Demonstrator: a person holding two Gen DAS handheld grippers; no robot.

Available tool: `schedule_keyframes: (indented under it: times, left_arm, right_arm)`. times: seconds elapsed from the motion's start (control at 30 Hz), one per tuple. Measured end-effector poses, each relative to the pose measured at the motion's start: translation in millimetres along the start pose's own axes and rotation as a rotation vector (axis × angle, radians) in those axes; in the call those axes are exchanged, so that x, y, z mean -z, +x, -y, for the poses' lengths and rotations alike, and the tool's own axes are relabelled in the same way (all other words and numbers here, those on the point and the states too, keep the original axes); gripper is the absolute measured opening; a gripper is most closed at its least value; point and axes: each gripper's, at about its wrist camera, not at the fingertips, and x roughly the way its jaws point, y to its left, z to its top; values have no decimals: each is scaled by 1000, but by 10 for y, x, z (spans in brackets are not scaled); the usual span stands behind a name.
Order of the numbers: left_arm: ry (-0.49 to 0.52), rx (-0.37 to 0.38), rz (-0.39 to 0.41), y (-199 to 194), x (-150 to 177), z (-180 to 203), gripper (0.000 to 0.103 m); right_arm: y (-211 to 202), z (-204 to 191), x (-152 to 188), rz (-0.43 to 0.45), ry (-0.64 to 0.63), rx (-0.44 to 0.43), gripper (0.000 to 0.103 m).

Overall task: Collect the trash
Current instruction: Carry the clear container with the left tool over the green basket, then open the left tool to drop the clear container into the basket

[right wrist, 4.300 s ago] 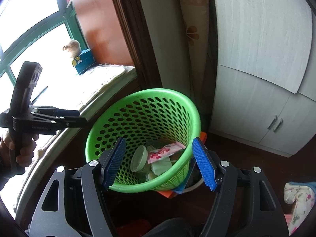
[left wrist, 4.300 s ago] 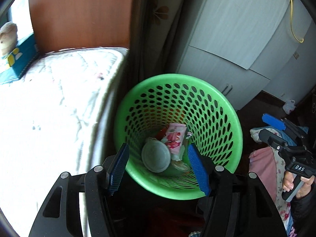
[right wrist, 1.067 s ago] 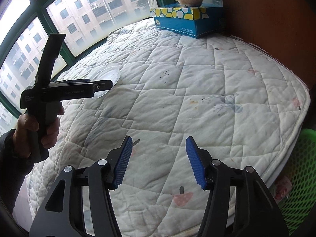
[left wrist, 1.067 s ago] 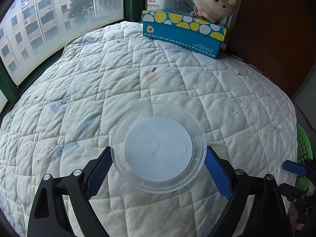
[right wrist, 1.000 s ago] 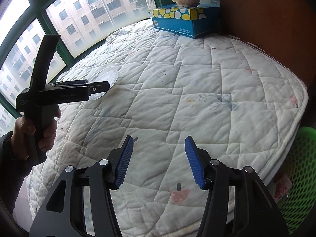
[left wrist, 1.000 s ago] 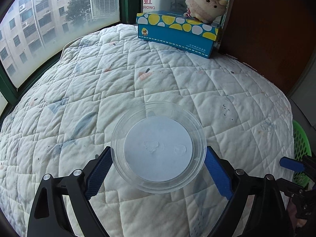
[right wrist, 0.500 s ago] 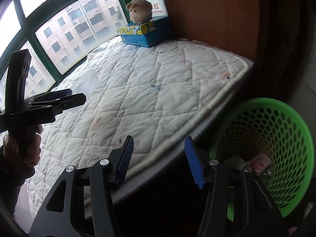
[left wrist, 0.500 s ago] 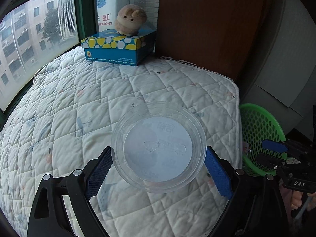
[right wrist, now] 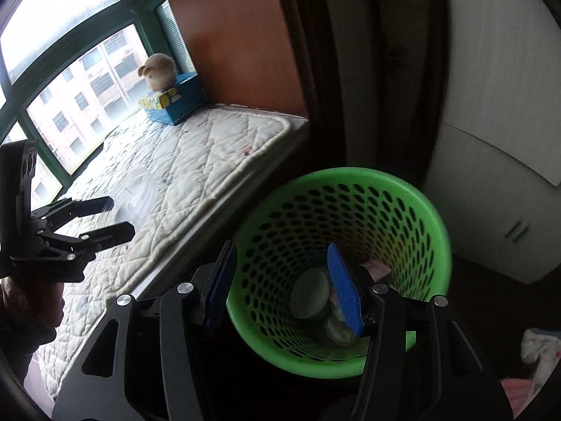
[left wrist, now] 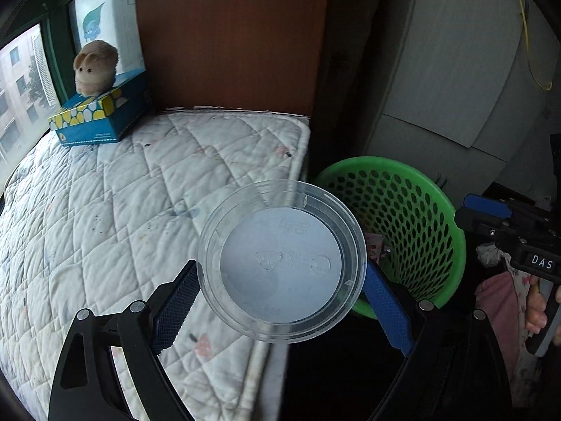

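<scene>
My left gripper (left wrist: 280, 301) is shut on a clear round plastic lid (left wrist: 280, 261) and holds it in the air over the mattress edge, just left of the green perforated bin (left wrist: 413, 210). The lid also shows faintly in the right wrist view (right wrist: 140, 193), in the left gripper (right wrist: 112, 217). My right gripper (right wrist: 280, 284) is open and empty, just above the near rim of the bin (right wrist: 431, 224). Inside the bin lie a round lid (right wrist: 310, 294) and a pink wrapper (right wrist: 377, 268).
A white quilted mattress (left wrist: 122, 210) fills the left. A blue tissue box (left wrist: 101, 119) with a plush toy (left wrist: 94, 66) sits at its far end by the window. A brown panel (left wrist: 228, 35) and white cabinets (left wrist: 455, 70) stand behind the bin. Pink cloth (left wrist: 498, 301) lies right.
Both grippers have swung right from the mattress toward the bin. The left still holds the lid, now beside the bin. The right gripper is now over the bin's rim.
</scene>
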Motion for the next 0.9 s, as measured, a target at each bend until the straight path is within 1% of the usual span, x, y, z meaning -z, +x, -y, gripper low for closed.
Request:
schedule_keyframes:
  times: [0.2,0.47,0.63,0.7,0.83,0.9]
  left_arm:
    - [47,26,-44,278,-59,422,88]
    - [58,43,-89,563,-101,708,89]
    - [60,54,-112,684,-113,831,89]
    - [55,57,-126,738,-110,863,90]
    - [42,60,-138,787,-98,875,90]
    - [35,64,-136,789,-97,877,93]
  right_arm:
    - [-137,263,71,15,30,30,54]
    - [-226,457,140,19,67,55,54]
    - [-248,493,161,20,87,67,55]
    - [-237,482,164,23,94,74,60]
    - [-247,509,186,24,106,83,61]
    - [-250,518,194,23,112,85,63]
